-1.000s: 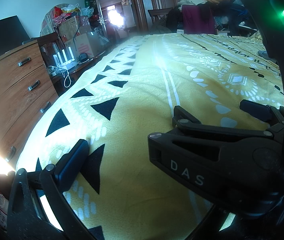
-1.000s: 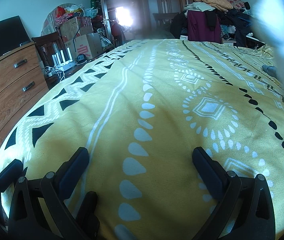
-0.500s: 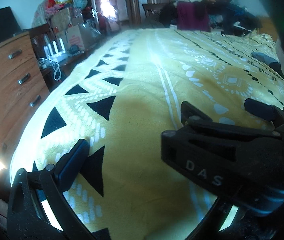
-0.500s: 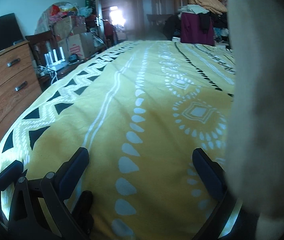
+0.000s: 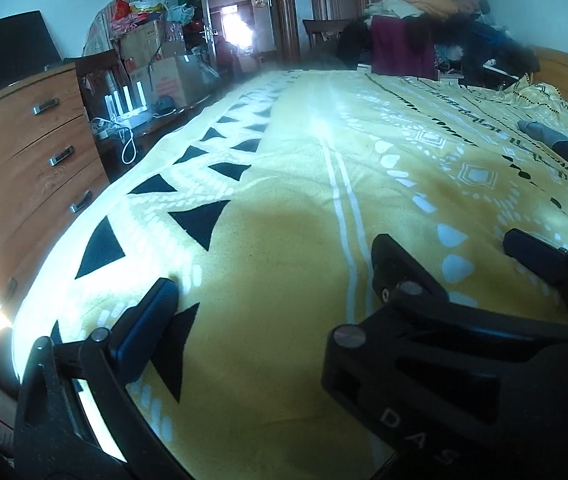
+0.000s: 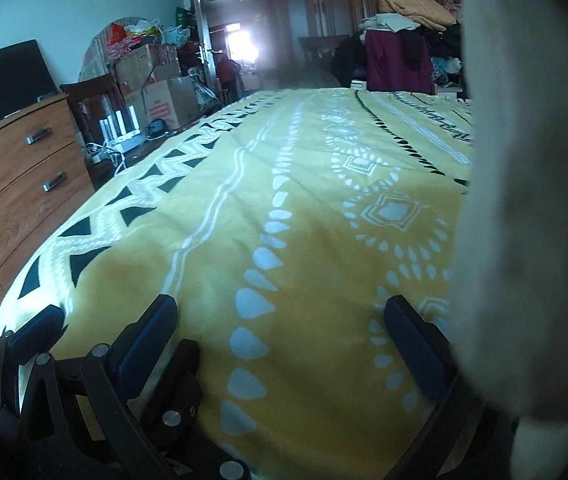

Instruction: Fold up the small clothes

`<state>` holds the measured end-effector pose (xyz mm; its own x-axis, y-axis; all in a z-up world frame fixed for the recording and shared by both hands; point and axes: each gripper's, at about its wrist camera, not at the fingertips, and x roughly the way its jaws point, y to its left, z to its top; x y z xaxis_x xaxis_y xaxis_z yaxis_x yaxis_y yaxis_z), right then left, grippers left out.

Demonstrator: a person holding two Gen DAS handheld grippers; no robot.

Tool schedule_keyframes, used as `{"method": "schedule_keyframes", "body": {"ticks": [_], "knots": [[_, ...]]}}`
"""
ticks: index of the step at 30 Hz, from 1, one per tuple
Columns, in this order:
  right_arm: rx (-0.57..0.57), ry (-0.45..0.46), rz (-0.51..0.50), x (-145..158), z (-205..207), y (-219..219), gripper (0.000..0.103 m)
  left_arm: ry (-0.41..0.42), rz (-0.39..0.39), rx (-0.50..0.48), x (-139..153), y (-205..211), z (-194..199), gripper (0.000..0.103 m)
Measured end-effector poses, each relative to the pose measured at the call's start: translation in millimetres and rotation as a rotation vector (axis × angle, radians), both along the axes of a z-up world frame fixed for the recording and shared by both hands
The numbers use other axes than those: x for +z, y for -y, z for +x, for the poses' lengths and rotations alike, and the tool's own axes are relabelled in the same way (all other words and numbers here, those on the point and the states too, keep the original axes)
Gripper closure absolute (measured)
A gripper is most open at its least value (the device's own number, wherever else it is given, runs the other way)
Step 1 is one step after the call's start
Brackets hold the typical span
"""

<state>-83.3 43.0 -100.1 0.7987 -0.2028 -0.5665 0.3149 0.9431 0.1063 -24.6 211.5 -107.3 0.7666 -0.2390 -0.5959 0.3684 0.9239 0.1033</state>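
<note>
Yellow bedspread point(image 5: 284, 248) with white and black patterns fills both of my views, lying flat over the bed. At upper left stands a wooden dresser point(image 5: 24, 152), and beyond it cardboard boxes point(image 6: 160, 88) stuffed with bags and clutter — I can't make out what exactly. A pile of clothes point(image 6: 407, 28) sits at upper right by the wardrobe. My left gripper point(image 5: 268, 292) is spread wide over the spread, holding nothing; the right gripper point(image 6: 280, 312) is likewise spread, empty. A pale blurred cloth point(image 6: 523, 200) hangs along the right edge of the right view — small dark garments point(image 5: 555, 140) lie at the left view's right edge.
</note>
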Motion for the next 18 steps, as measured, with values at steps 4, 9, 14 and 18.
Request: {"method": "schedule_keyframes", "body": {"ticks": [4,9,14,18], "knots": [[0.002,-0.038,0.067,-10.2,11.0,4.3,0.000,0.014,0.047,0.005,-0.1,0.4,-2.1,0.000],[0.008,0.014,0.049,-7.7,5.1,5.1,0.000,0.027,0.038,0.007,2.2,-0.9,-4.7,0.000],[0.008,0.014,0.049,-9.3,6.7,7.4,0.000,0.026,0.038,0.007,2.4,-0.3,-4.2,0.000],[0.008,0.014,0.049,-9.6,6.2,8.3,0.000,0.027,0.039,0.007,2.5,-0.5,-4.4,0.000]]}}
